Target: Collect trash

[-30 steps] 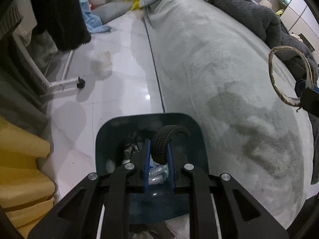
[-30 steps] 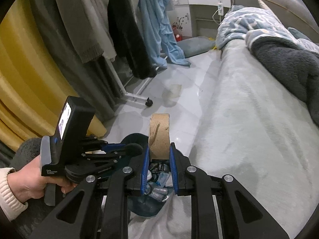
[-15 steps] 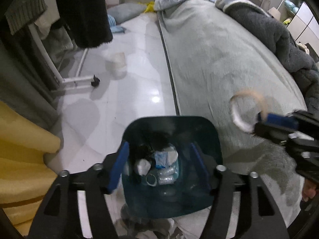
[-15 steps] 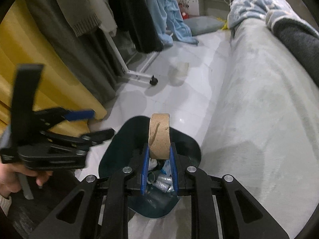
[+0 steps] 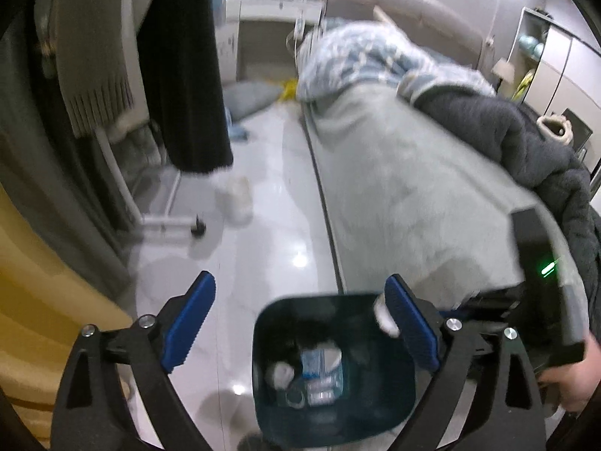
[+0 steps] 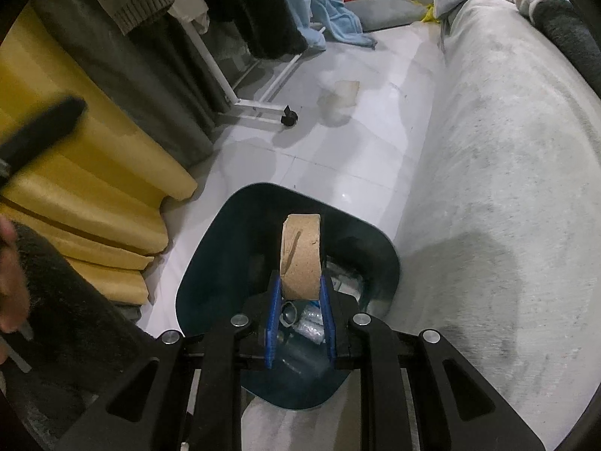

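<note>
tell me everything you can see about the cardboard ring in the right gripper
The cardboard ring is a short, wide band of plain brown cardboard, like an emptied tape core, with a slanted seam or tear on its outer face. It stands on edge, pinched across its width between the blue pads of the right gripper. It hangs directly above the open mouth of the dark teal trash bin, touching nothing but the pads.

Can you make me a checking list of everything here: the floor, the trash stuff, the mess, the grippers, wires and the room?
Surface: glossy white tile floor.
Job's things: dark trash bin holding wrappers; cardboard ring above it.
Clutter: pale cup-like thing on the floor, blurred.
Grippers: left gripper opening, nothing between; right gripper clamps the ring.
Cables: nothing seen clearly.
Surroundings: grey bed, yellow curtain, hanging clothes.
</note>
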`<state>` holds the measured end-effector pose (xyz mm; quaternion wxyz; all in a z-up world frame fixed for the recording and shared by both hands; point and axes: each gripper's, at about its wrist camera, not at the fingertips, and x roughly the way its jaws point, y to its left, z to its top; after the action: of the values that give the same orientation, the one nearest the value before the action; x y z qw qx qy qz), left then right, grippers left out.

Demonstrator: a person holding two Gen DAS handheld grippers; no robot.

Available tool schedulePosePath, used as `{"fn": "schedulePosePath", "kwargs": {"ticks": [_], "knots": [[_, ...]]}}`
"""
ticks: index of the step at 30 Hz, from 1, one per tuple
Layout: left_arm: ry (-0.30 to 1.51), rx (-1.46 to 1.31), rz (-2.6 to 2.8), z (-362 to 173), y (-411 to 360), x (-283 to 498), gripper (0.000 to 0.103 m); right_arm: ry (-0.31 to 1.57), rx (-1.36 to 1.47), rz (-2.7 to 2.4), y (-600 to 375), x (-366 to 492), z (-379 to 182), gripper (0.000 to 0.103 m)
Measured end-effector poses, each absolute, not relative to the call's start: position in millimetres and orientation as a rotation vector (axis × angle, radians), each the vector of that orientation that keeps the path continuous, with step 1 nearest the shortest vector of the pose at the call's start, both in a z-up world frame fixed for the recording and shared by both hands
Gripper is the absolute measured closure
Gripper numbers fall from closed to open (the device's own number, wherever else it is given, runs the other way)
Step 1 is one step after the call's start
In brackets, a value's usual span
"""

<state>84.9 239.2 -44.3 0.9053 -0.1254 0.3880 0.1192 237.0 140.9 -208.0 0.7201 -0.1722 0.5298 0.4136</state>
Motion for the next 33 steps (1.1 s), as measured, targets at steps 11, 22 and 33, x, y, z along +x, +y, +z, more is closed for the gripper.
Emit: {"fn": "schedulePosePath", "kwargs": {"ticks": [11,22,33], "knots": [[0.566,-0.167,0.210,7.0,208.2,66.2,0.005,1.136,-0.347,0.910,130.6,235.2,-189.0,0.038],[0.472,-0.124,0.194,37.4,169.0,47.2,0.003,0.857,-0.198,0.807,57.5,239.0,-96.6,0.011],[0.487,-0.054,0.123,37.9,113.9,40.4,0.003,0.692,-0.163,0.635,-37.1,214.8,-65.5,0.003]]}}
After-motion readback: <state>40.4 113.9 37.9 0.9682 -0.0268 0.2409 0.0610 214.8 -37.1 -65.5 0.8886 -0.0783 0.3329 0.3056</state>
